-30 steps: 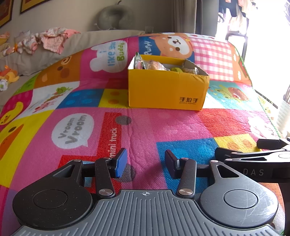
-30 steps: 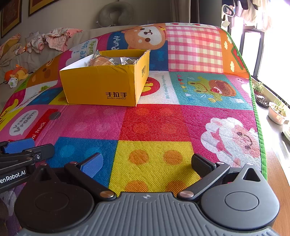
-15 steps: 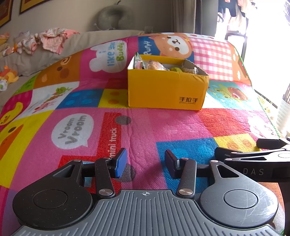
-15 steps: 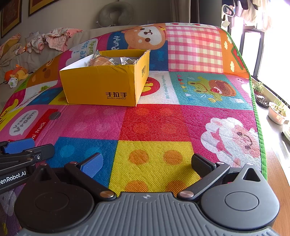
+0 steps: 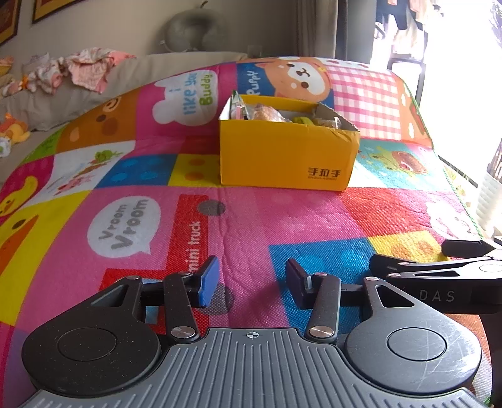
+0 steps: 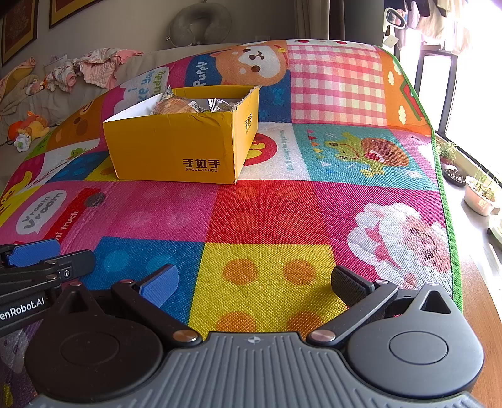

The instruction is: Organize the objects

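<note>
1. The surface is a big patchwork play mat [image 6: 266, 213] with loud cartoon squares: a puppy, a frog, a sheep, a "Vroom Vroom" bubble and a pink gingham patch. It fills most of both frames.
2. The yellow cardboard box [image 5: 287, 157] sits on the mat, a bit above center in the left wrist view and at upper left of center in the right wrist view [image 6: 182, 147]. It's open on top, with wrapped snacks [image 6: 191, 105] packed inside, poking up to the rim.
3. The left hand-held gripper [image 5: 249, 282] is at the bottom of its frame, low over the mat. Its jaws are released with a moderate gap and nothing sits between them.
4. The right hand-held gripper [image 6: 254, 284] is spread much wider, also holding nothing, over the yellow dotted square at bottom center.
5. Each gripper pokes into the edge of the other's view, so they're side by side, well short of the box.
6. Room stuff: a grey neck pillow [image 6: 200, 23] sits at top center against the wall, with crumpled pinkish clothes [image 6: 91, 70] and a plush toy [image 6: 29, 127] on a beige couch at upper left.
7. A framed picture [image 6: 18, 29] hangs in the top left corner.
8. Bright window light comes in at the right edge, with small potted plants [image 6: 480, 194] on the ledge.
</note>
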A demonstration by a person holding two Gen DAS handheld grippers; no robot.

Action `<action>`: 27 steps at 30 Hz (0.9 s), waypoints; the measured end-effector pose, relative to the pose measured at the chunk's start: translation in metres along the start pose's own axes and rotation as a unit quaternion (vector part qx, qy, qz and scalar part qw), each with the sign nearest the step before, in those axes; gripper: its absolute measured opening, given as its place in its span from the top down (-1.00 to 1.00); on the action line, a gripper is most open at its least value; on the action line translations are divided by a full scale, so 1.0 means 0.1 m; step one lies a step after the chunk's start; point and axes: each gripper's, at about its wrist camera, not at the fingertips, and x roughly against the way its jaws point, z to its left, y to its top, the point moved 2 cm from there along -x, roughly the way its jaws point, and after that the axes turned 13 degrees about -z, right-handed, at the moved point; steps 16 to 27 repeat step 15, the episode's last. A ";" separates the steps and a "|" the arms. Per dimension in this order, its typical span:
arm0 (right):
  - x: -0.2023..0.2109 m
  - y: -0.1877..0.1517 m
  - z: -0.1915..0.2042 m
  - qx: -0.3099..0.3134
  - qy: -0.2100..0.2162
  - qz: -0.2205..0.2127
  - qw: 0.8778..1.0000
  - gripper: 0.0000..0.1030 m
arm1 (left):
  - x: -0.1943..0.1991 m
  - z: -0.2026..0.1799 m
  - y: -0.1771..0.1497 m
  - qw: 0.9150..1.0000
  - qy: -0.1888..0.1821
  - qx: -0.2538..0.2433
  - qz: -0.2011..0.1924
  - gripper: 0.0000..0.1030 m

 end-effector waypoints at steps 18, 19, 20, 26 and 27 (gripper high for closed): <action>0.00 0.00 0.00 0.000 0.000 0.000 1.000 -1.00 | 0.00 -0.01 0.00 1.000 0.001 -0.005 0.001 0.02; 0.00 0.00 0.00 0.000 0.000 0.000 1.000 -1.00 | 0.00 -0.01 0.00 1.000 0.001 -0.005 0.001 0.02; 0.00 0.00 0.00 0.000 0.000 0.000 1.000 -1.00 | 0.00 -0.01 0.00 1.000 0.001 -0.005 0.001 0.02; 0.00 0.00 0.00 0.000 0.000 0.000 1.000 -1.00 | 0.00 -0.01 0.00 1.000 0.001 -0.005 0.001 0.02; 0.00 0.00 0.00 0.000 0.000 0.000 1.000 -1.00 | 0.00 -0.01 0.00 1.000 0.001 -0.005 0.001 0.02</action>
